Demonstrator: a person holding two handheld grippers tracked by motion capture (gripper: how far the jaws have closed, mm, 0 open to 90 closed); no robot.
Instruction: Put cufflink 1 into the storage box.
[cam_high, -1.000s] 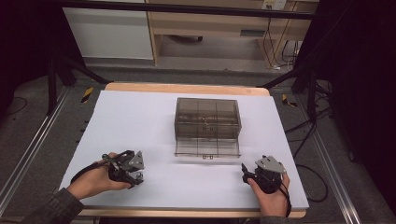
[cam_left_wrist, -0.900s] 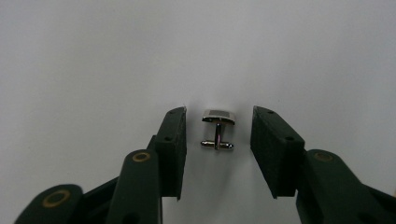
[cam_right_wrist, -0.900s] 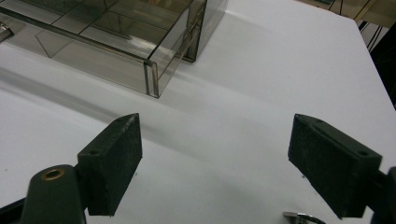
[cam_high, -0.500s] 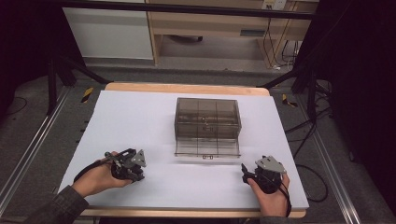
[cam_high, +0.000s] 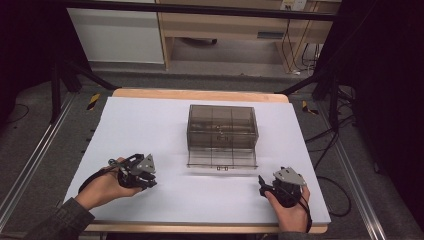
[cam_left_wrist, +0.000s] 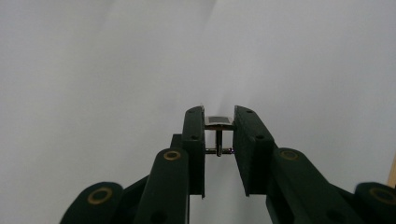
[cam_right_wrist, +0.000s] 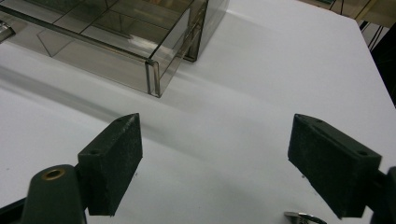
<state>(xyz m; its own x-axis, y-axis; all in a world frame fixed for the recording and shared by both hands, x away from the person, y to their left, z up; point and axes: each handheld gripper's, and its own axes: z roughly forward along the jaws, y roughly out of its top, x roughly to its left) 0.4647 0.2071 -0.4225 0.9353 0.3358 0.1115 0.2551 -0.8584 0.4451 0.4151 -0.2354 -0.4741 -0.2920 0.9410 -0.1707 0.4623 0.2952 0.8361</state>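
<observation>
The tabletop (cam_high: 150, 125) is bare on the left and on the right. In the middle stands a clear box (cam_high: 222, 127), and its open lid (cam_high: 221, 159) lies flat toward the person. Between the two hands, in front of this lid, the surface is free.

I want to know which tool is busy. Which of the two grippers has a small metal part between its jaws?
The left gripper: its jaws have just closed on a small metal piece. The right gripper is wide open.

Two tools (cam_high: 142, 172) (cam_high: 280, 186) near smoky box (cam_high: 222, 127)
</observation>
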